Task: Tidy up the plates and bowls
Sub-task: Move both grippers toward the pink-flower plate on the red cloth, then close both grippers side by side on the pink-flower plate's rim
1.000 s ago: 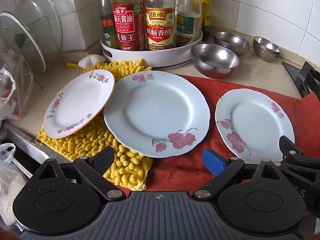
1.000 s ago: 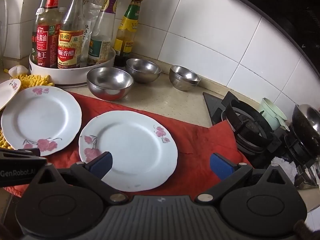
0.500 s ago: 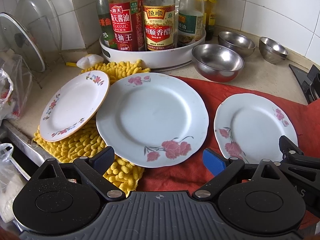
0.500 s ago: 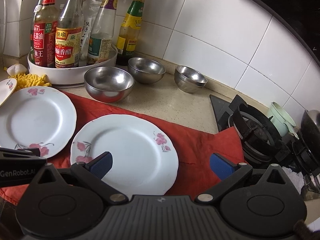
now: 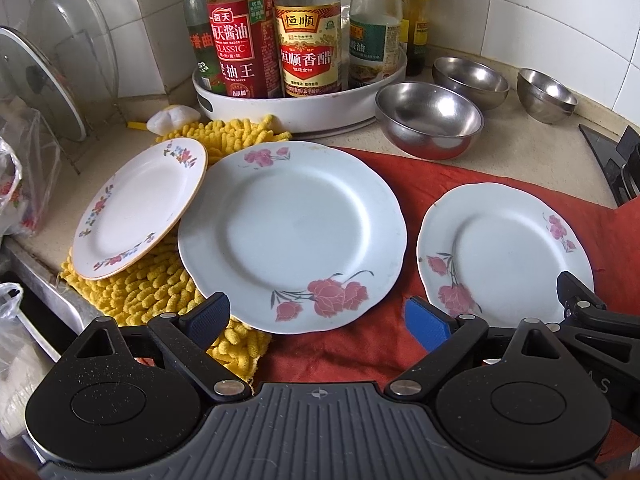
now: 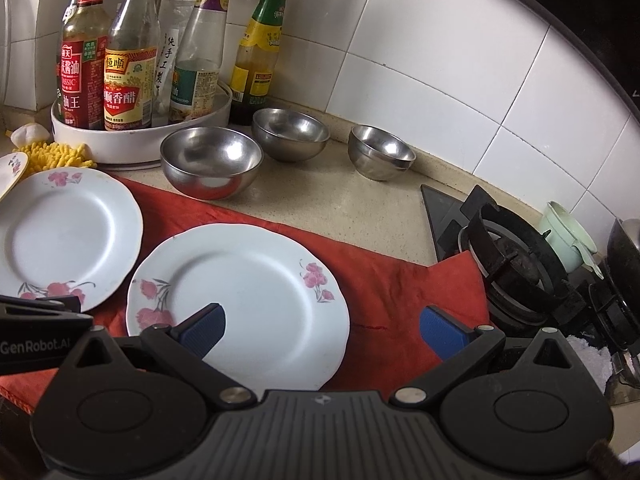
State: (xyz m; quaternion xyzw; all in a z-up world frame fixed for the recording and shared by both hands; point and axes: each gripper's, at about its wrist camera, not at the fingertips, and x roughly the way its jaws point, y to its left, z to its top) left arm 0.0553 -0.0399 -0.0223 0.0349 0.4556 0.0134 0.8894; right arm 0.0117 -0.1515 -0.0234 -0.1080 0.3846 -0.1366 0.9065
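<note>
Three flowered plates lie on the counter: a large one [image 5: 292, 232] in the middle, a smaller one [image 5: 504, 252] to its right on a red cloth [image 5: 440, 184], and a small gold-rimmed one [image 5: 140, 208] tilted on a yellow mat [image 5: 148, 284]. Three steel bowls [image 5: 430, 120] [image 5: 470, 76] [image 5: 546, 94] stand behind them. My left gripper [image 5: 318, 318] is open over the large plate's near edge. My right gripper [image 6: 322, 328] is open over the smaller plate [image 6: 240, 296], its left finger above the plate.
A white tray [image 5: 304, 108] holds several sauce bottles at the back. Glass lids [image 5: 48, 80] lean in a rack at left, by a sink edge [image 5: 40, 280]. A gas burner [image 6: 516, 264] and a green cup [image 6: 564, 240] sit to the right.
Both grippers have moved a little closer to the plates and lower; the scene shifts up and left in view. Nothing was grasped; plates and bowls stay put.
</note>
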